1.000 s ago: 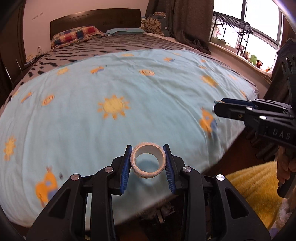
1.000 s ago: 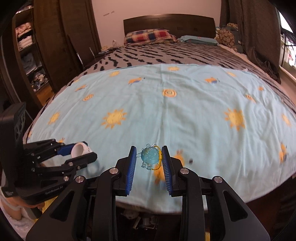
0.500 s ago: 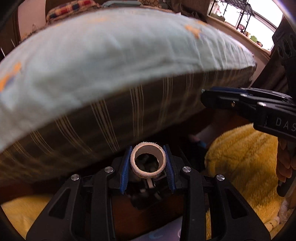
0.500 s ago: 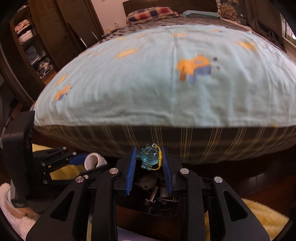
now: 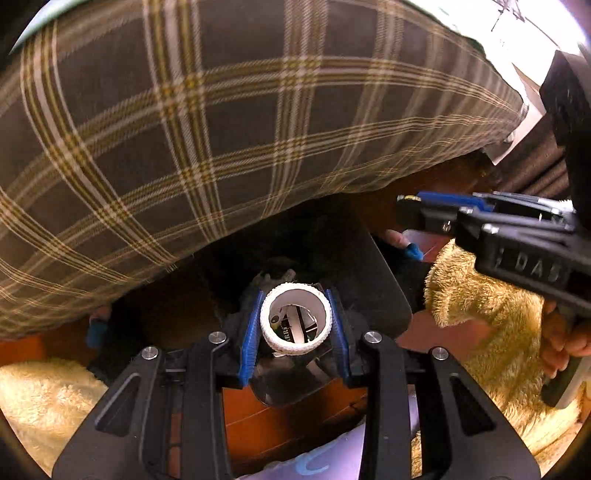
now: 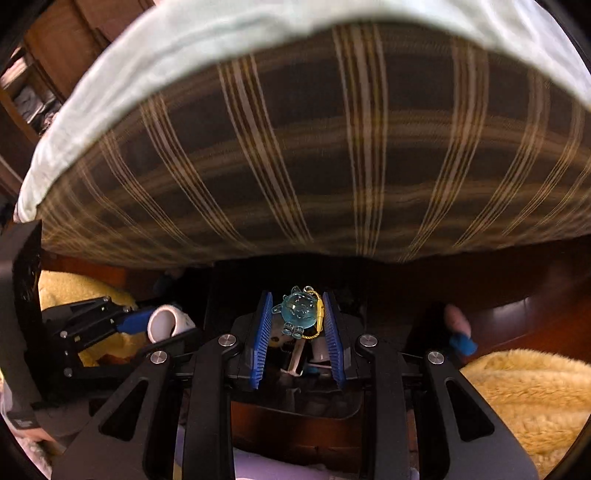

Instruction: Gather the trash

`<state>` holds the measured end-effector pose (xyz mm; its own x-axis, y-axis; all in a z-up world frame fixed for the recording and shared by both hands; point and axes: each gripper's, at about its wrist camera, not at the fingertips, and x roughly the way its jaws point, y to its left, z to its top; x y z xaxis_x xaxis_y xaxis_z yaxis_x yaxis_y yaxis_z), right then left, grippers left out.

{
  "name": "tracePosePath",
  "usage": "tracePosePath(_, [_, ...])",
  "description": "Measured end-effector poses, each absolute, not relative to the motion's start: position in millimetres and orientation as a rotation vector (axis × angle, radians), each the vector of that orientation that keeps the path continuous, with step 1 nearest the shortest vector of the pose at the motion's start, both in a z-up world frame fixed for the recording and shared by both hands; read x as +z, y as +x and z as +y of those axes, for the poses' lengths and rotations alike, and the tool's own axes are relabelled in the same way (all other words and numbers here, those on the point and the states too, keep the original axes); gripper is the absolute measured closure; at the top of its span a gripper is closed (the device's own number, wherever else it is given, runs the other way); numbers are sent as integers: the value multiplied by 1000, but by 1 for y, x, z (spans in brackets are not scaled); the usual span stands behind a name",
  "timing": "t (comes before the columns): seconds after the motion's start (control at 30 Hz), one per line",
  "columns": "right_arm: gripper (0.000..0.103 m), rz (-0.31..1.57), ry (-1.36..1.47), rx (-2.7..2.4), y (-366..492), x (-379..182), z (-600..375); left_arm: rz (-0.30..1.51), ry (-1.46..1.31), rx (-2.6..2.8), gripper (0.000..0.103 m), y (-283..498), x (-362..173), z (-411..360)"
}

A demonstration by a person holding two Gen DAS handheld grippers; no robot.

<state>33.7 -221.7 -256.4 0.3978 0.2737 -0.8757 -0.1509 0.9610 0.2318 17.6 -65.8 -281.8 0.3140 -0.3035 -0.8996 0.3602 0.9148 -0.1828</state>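
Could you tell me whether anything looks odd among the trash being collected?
Yes: the right gripper holds a blue charm that looks intact, more keepsake than trash. The left gripper holds an empty tape ring, which fits.

Dim warm indoor light, blown-out glare from window (image 5: 532, 22) at far right, deep shadow beneath plaid bed side (image 5: 221, 122), motion blur smearing plaid stripes, near black gripper frames sharp, heavy fisheye bending, dark vignette at corners.
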Motion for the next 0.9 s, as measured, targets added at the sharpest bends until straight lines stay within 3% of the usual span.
tracePosePath(0.2, [73, 1144, 121, 267, 39, -263, -214, 1204, 35, -451, 70, 23, -291, -65])
tracePosePath(0.3, [73, 1147, 130, 260, 45, -262, -214, 1210, 31, -439, 64, 27, -292, -64])
tracePosePath(0.37, [66, 1146, 143, 253, 46, -261, -221, 1209, 25, -434, 59, 26, -292, -60])
tracePosePath(0.4, [56, 1139, 154, 246, 46, -259, -224, 1207, 24, -430, 57, 26, -291, -59])
tracePosePath(0.43, [52, 1131, 163, 239, 46, -257, -227, 1204, 23, -426, 55, 26, -290, -57])
tracePosePath(0.57, [50, 1085, 184, 211, 44, -239, -239, 1175, 20, -398, 44, 27, -276, -47])
tracePosePath(0.63, [35, 1054, 189, 192, 42, -227, -242, 1144, 19, -375, 35, 25, -263, -41])
tracePosePath(0.77, [14, 941, 233, 145, 29, -190, -257, 1050, 18, -333, 12, 19, -230, -29])
tracePosePath(0.9, [4, 852, 290, 107, 19, -154, -269, 943, 1, -325, 8, 14, -186, -19])
